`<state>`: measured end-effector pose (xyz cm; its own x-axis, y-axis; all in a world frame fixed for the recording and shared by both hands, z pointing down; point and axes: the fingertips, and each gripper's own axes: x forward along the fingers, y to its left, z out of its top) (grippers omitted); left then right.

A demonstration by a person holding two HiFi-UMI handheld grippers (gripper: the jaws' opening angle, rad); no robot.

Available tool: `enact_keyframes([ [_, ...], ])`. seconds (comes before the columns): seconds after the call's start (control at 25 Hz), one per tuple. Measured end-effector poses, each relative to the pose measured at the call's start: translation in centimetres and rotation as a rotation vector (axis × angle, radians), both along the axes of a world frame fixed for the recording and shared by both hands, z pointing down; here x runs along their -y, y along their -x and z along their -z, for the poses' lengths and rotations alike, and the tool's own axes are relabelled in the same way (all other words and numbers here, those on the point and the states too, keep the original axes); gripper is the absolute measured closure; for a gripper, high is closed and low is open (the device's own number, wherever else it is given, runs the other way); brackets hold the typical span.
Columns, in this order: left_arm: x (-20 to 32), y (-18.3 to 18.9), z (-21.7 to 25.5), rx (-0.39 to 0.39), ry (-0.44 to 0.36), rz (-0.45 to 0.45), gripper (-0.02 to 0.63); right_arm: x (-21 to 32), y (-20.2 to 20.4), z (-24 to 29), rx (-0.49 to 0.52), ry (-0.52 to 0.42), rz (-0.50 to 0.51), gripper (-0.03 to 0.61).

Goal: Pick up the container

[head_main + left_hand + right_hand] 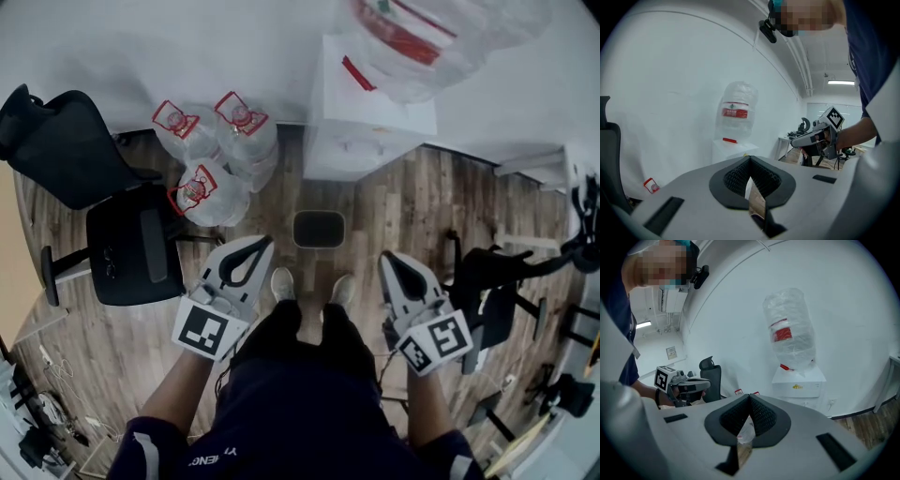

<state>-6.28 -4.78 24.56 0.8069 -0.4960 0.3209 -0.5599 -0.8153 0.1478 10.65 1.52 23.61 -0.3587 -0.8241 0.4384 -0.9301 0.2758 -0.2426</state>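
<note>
Fingers [738, 177] closed, left gripper [261, 242] and right gripper [386, 259] apart above floor [398, 202]

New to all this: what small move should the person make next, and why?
Likely open the fingers of the left gripper and right gripper and lower them toward the dark container on the floor ahead; both are shut and empty.

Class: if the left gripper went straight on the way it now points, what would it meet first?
Most likely the white water dispenser, seen just beyond the tips of the shut left gripper; depth is unclear.
</note>
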Motion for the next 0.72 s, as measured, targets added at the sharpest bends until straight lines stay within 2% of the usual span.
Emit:
enact_keyframes([
  [0.2,1.8,-1.2,-3.6,0.032,0.047,0.043,0.591,3.1,-1.2,-3.2,-0.008,0.039,0.053,0.563],
  [0.44,2.4,-2.7,-8.7,0.078,0.124,0.161,0.591,5.8,-3.9,-8.2,0.000,0.101,0.152,0.563],
  [0.6,2.9,-3.4,-13.2,0.101,0.184,0.236,0.591,7.3,-5.4,-12.8,-0.021,0.159,0.217,0.563],
  [0.72,3.2,-3.7,-18.5,0.135,0.220,0.256,0.591,8.4,-5.9,-18.0,-0.040,0.216,0.260,0.563],
])
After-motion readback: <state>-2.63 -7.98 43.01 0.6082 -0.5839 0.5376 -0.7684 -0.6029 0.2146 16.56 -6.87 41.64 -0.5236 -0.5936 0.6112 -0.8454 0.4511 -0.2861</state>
